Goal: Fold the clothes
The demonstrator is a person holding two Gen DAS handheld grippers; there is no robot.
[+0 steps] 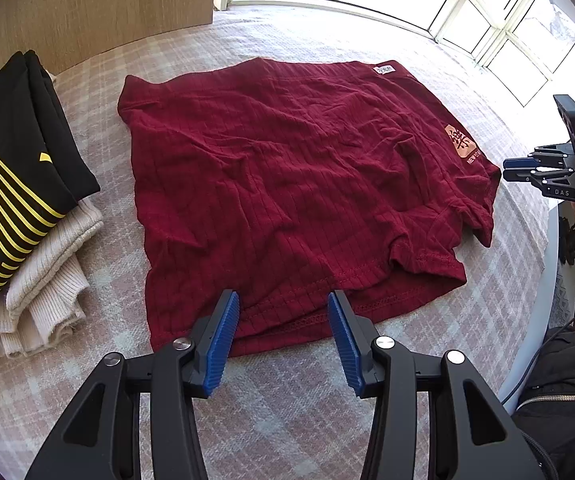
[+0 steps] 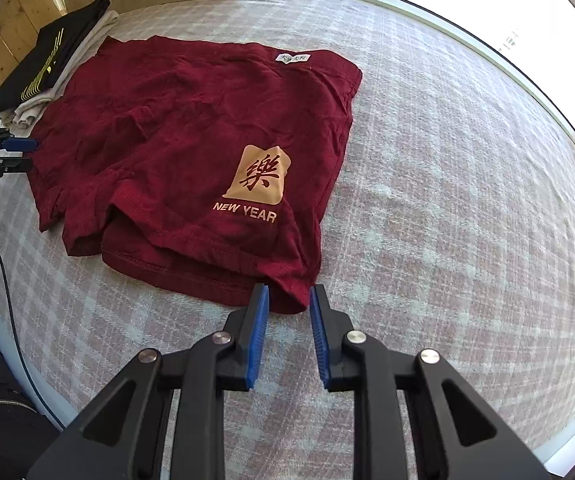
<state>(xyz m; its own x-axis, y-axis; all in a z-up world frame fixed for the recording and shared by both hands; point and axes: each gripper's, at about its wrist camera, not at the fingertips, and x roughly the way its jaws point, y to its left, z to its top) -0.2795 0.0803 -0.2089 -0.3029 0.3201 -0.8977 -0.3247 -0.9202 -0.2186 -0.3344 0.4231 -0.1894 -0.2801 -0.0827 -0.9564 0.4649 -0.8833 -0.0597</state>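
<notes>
The left gripper (image 1: pixel 283 304) is standing open, its two blue ribbed fingers (image 1: pixel 223 336) spread wide just over the near hem of the dark red ribbed shorts (image 1: pixel 287 168), with nothing between them. The right gripper (image 2: pixel 287 300) is also standing open, with a narrower gap, and its blue fingers (image 2: pixel 258 332) are sitting on both sides of the nearest corner of the same shorts (image 2: pixel 191 152); the cloth is lying between them, but they are not closing on it.

The shorts are lying spread out and wrinkled on a surface covered with a pink and grey checked cloth (image 2: pixel 447 200); I cannot tell if it is a table or a bed. On one leg a peach-coloured printed patch with a Chinese character (image 2: pixel 258 174) is showing, with the words "NEW YEAR" under it, and a small white label (image 2: pixel 293 57) is sitting at the waistband on the far edge.

Beside the shorts, on the left gripper's side, a folded black garment with yellow stripes (image 1: pixel 11 160) is resting on top of a folded beige ribbed knit garment (image 1: pixel 43 280). Behind this pile a light wooden panel (image 1: pixel 107 4) is standing, and bright windows with white frames (image 1: pixel 487 20) are running along the far side.
</notes>
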